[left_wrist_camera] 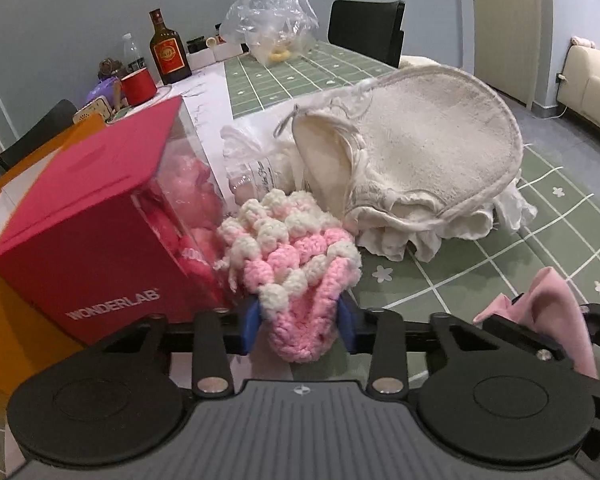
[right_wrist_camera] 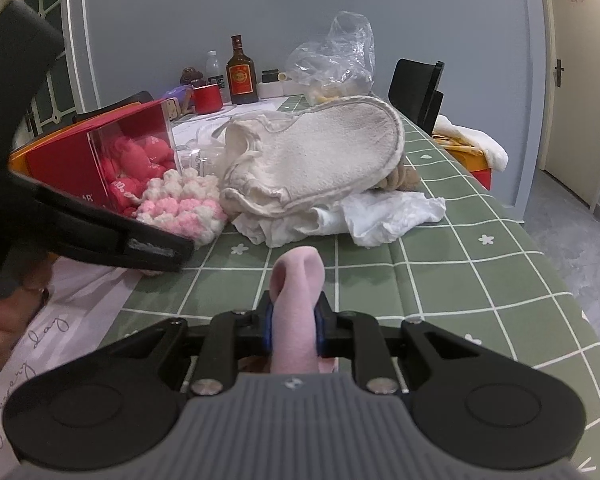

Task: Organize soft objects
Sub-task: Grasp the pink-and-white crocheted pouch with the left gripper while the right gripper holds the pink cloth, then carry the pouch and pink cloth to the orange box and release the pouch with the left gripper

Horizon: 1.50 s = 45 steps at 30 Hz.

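Note:
My left gripper [left_wrist_camera: 298,320] is shut on a pink and white crochet piece [left_wrist_camera: 296,256], which lies against a red box [left_wrist_camera: 88,216] holding pink plush. The crochet piece also shows in the right wrist view [right_wrist_camera: 184,208], next to the red box [right_wrist_camera: 100,148]. My right gripper [right_wrist_camera: 296,320] is shut on a folded pink cloth [right_wrist_camera: 298,280], held above the green checked tablecloth [right_wrist_camera: 460,264]. That pink cloth shows at the lower right of the left wrist view [left_wrist_camera: 548,312]. A cream terry mitt [left_wrist_camera: 420,148] lies on white cloths behind, also seen in the right wrist view [right_wrist_camera: 320,156].
At the far end stand a brown bottle [left_wrist_camera: 168,48], a red cup [left_wrist_camera: 138,86], a clear plastic bag [left_wrist_camera: 276,20] and a black chair [left_wrist_camera: 366,28]. A crumpled white cloth [right_wrist_camera: 392,212] lies right of the mitt. The table edge runs along the right.

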Motion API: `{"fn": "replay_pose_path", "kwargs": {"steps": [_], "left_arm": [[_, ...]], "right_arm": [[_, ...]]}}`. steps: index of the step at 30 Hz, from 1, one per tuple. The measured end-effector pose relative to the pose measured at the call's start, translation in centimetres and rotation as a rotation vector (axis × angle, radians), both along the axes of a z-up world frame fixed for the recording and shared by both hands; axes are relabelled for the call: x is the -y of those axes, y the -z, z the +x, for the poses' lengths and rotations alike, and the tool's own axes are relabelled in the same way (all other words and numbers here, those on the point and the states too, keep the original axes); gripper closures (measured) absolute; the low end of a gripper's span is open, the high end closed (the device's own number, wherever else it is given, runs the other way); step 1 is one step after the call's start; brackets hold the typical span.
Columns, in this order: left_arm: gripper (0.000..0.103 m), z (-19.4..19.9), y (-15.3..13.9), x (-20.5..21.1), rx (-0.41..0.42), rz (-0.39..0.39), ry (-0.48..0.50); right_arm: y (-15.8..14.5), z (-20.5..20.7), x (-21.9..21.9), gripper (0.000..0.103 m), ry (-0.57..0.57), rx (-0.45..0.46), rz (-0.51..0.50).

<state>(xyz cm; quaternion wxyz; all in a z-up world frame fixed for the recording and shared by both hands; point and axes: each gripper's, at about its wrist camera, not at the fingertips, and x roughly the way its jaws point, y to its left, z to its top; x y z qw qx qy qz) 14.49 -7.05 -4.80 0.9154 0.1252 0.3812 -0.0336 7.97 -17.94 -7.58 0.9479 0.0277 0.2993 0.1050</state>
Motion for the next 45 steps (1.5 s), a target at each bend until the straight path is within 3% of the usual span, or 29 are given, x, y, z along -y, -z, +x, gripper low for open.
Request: {"fn": "replay_pose_path", "kwargs": {"steps": [4, 19, 26, 31, 38, 45], "left_arm": [[0.069, -0.6, -0.4, -0.4, 0.015, 0.0, 0.028], [0.071, -4.1, -1.6, -1.7, 0.073, -0.014, 0.101], [0.072, -7.1, -3.2, -2.8, 0.154, -0.051, 0.097], [0.072, -9.9, -5.1, -4.9, 0.208, -0.129, 0.109], [0.072, -14.0, -8.2, -10.7, 0.333, -0.241, 0.033], [0.072, -15.5, -11.7, -17.6, 0.458, -0.228, -0.13]], "right_arm": [[0.0, -0.4, -0.6, 0.093, -0.009, 0.016, -0.052], [-0.3, -1.4, -0.2, 0.094, 0.031, -0.001, -0.03], [-0.8, -2.3, -0.7, 0.094, 0.047, 0.006, -0.014], [-1.7, -3.2, -1.2, 0.094, 0.039, 0.031, 0.013], [-3.8, -3.4, -2.9, 0.094, -0.014, 0.068, 0.08], [-8.9, -3.2, -7.7, 0.094, -0.162, 0.18, 0.105]]}}
